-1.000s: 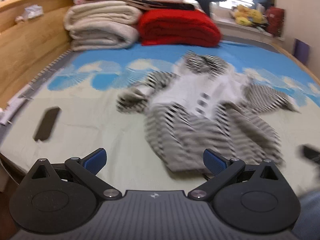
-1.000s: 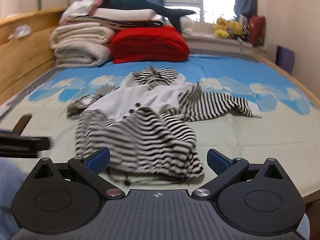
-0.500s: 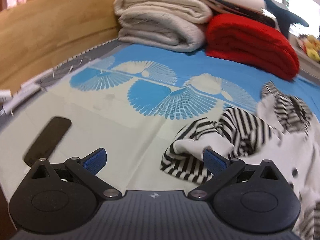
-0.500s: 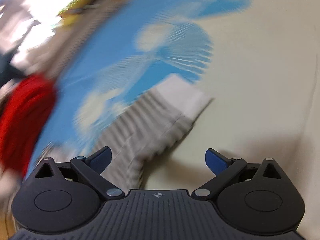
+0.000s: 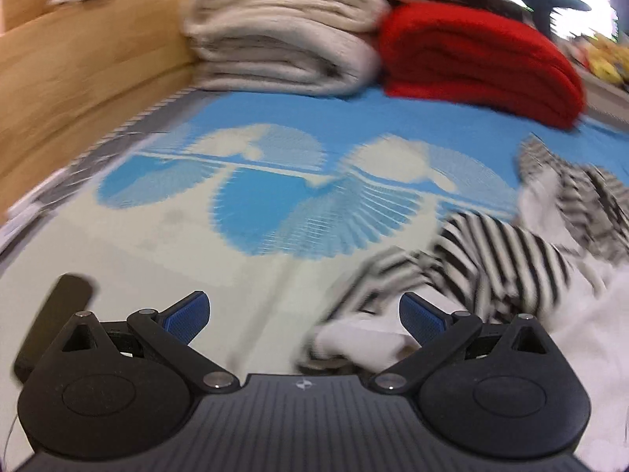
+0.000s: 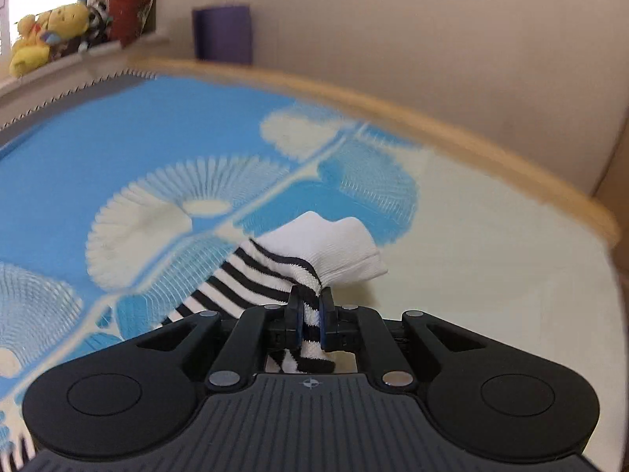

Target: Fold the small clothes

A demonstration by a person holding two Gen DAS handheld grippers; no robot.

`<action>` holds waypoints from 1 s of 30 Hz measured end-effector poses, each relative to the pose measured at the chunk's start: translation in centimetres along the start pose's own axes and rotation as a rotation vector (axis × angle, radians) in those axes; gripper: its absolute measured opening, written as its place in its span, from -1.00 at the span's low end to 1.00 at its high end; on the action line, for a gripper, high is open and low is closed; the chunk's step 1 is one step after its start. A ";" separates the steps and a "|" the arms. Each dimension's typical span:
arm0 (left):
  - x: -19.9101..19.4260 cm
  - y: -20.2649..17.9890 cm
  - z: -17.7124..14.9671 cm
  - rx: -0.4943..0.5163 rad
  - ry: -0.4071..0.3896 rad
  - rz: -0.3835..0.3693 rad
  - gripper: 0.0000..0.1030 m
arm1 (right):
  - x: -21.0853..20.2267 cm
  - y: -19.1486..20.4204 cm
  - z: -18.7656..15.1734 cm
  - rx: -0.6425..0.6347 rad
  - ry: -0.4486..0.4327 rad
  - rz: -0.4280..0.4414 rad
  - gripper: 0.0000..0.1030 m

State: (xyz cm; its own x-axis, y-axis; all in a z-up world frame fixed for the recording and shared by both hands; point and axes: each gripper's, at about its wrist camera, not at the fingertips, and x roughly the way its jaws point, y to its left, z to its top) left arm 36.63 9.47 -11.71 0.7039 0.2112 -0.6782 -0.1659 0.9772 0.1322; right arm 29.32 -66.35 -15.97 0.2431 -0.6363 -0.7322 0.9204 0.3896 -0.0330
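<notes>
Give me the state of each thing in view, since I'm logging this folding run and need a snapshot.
right gripper: closing, striped sleeve fabric pinched between its fingers.
left gripper: open, nothing gripped; the other cuff lies between its fingers.
striped garment: unfolded, rumpled on the bed.
right sleeve cuff: white, bunched just past the grip.
left sleeve cuff: lying on the sheet, not pinched.
beige blankets: folded, stacked.
red blanket: folded.

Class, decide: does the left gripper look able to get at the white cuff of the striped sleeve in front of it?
Probably yes: the left gripper has its jaws wide open, and the white cuff lies between them with nothing on top.
</notes>
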 end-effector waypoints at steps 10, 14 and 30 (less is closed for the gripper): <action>4.3 -2.7 -0.3 0.267 0.093 -0.195 -0.51 | -12.1 0.7 -10.9 -0.098 0.069 0.402 0.39; 4.0 3.7 4.5 0.093 0.016 -0.213 -0.56 | -18.6 1.0 -13.3 -0.207 0.044 0.564 0.39; 18.0 23.5 10.3 -0.451 0.142 0.240 -0.58 | -24.9 5.0 -19.2 -0.528 -0.047 0.612 0.39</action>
State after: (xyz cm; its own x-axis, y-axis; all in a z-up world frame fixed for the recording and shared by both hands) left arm 52.53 36.41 -13.34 0.5140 0.3926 -0.7627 -0.6138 0.7895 -0.0072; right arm 21.96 -35.75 -10.97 0.6807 -0.2311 -0.6951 0.3566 0.9334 0.0389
